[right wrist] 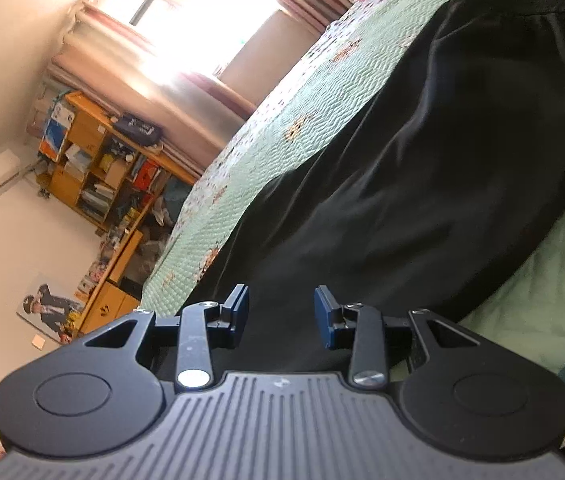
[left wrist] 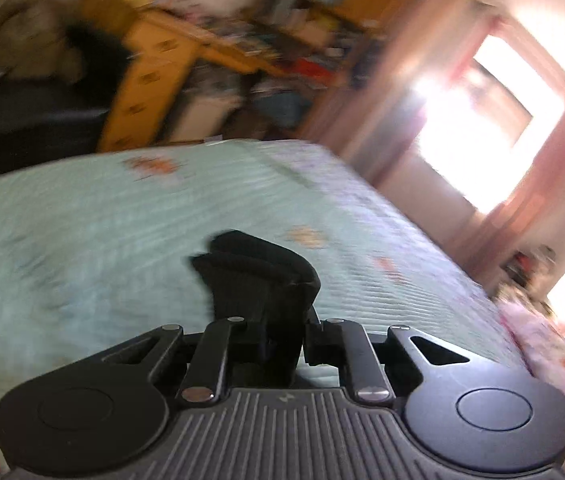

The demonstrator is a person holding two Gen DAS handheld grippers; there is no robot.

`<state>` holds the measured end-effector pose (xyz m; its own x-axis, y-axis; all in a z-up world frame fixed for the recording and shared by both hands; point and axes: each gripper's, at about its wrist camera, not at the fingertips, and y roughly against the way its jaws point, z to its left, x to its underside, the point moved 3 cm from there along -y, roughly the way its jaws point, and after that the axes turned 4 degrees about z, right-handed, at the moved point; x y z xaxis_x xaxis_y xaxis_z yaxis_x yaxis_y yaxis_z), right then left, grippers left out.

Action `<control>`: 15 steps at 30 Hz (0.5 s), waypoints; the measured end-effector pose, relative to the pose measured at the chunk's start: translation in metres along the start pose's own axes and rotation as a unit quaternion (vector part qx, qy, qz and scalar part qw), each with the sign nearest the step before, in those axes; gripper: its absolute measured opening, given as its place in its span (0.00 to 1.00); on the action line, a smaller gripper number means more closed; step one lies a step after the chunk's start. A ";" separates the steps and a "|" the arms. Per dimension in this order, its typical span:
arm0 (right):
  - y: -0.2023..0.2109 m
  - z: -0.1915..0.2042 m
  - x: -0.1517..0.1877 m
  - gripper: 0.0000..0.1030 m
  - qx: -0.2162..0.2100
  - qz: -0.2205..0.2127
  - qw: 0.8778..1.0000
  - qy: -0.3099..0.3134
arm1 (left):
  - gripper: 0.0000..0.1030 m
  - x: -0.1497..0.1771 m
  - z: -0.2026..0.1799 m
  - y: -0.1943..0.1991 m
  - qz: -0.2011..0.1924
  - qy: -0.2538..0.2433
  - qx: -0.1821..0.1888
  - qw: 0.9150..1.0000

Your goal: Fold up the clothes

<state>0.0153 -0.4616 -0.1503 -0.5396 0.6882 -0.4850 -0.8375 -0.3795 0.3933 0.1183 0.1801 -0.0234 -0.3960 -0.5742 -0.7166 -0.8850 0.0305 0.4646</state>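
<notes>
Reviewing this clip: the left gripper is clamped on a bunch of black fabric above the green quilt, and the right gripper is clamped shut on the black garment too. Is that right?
Not quite. The right gripper is open: the right wrist view shows its pads standing apart over the black garment, pinching nothing. The rest holds: the left gripper is clamped on bunched black fabric above the green quilt.

Two tilted wrist views low over one shared bed (left wrist: pixel 82 220).

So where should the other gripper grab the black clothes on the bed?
Probably the near edge of the black clothes, right in front of the right hand-held gripper. The cloth lies flat on the green bedspread, so slide in low from the near side and pinch the edge.
</notes>
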 end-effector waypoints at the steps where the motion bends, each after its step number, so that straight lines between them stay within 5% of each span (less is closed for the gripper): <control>1: 0.002 -0.003 -0.001 0.37 -0.001 -0.004 1.000 -0.005 | 0.16 0.000 -0.021 0.001 0.001 -0.015 0.017 1.000; 5: 0.008 -0.011 0.001 0.38 -0.003 -0.013 1.000 -0.013 | 0.16 0.013 -0.110 0.004 0.016 -0.086 0.093 0.992; 9: 0.013 -0.018 0.003 0.38 -0.006 -0.018 1.000 -0.016 | 0.16 0.061 -0.200 0.010 0.036 -0.208 0.155 0.965; 12: 0.017 -0.028 0.006 0.38 -0.002 -0.022 0.999 -0.026 | 0.17 0.132 -0.253 0.004 0.071 -0.330 0.180 0.924; 15: 0.019 -0.037 0.008 0.38 -0.002 -0.023 0.999 -0.037 | 0.17 0.231 -0.276 -0.021 0.124 -0.462 0.179 0.860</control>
<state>-0.0079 -0.4861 -0.1755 -0.4922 0.7487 -0.4440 -0.8619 -0.3478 0.3691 0.1131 -0.1789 -0.0553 -0.4623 0.3762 -0.8030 -0.6992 0.4023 0.5910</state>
